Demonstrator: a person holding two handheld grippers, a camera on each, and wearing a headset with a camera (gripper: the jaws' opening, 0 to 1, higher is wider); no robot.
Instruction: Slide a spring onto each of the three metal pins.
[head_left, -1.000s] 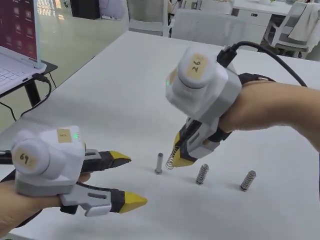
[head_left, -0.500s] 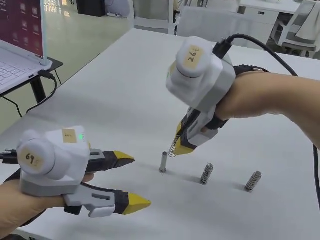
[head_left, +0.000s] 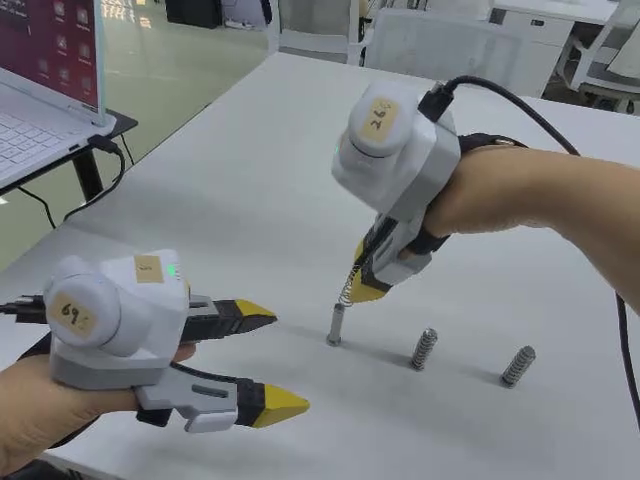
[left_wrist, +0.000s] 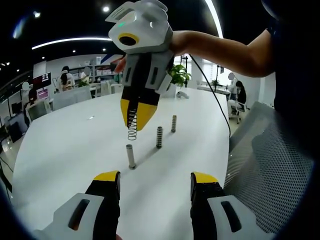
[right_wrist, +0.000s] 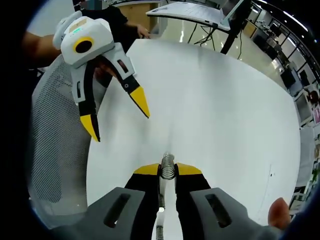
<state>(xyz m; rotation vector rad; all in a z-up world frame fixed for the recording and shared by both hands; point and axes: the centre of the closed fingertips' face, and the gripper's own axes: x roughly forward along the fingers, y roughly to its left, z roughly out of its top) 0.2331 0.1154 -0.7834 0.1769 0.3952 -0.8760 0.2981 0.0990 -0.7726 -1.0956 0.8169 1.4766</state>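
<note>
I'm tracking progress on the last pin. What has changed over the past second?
The right gripper, shut on the spring, has lifted it from beside the bare pin and brought it over the pin's top. The spring's lower end now hangs just above the pin and is not yet on it. The left gripper stays open at the near left, and the two other pins keep their springs.

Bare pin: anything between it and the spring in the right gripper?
Nothing visible. The spring in the right gripper hangs just above the bare pin, open air between. The left gripper sits open, off to the side.
</note>
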